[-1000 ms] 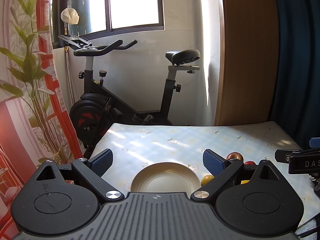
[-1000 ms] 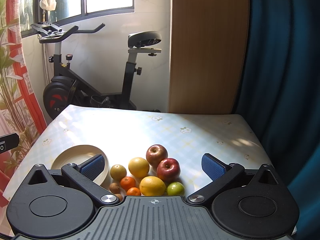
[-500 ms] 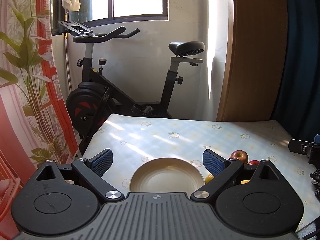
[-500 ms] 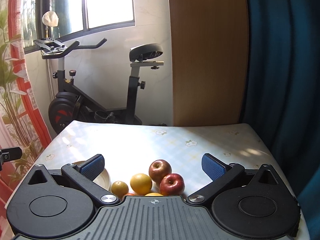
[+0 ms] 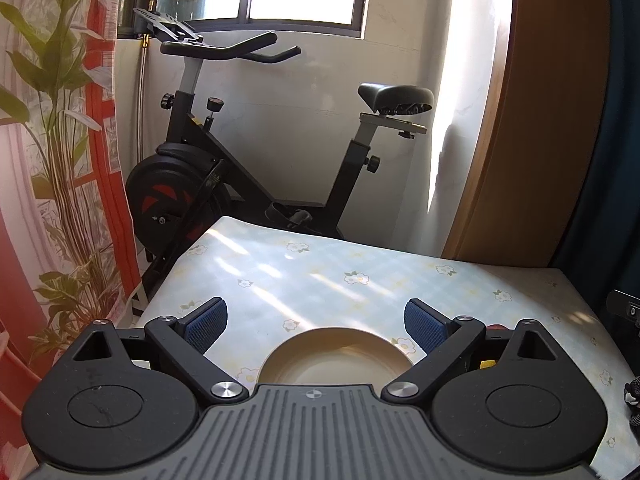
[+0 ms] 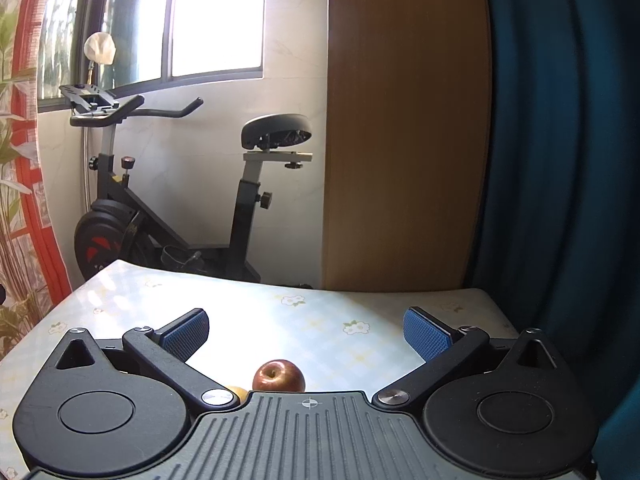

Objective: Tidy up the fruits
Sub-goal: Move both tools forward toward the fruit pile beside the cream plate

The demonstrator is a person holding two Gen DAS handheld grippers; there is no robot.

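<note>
Right wrist view shows the right tool (image 6: 306, 330) spread and empty above a red apple (image 6: 279, 375) on the desk (image 6: 320, 320); firm, smooth and rounded, it likely wants gripping across its widest middle.

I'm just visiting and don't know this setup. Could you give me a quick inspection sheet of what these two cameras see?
Surface: table under a pale floral cloth, sunlit.
Job's things: empty cream plate; red apple, with a yellow fruit peeking out beside it.
Clutter: nothing seen.
Grippers: left gripper open above the plate; right gripper open above the apple; neither holds anything.
Cables: nothing seen.
Surroundings: exercise bike, window, wooden panel, blue curtain, leaf-print curtain.
</note>
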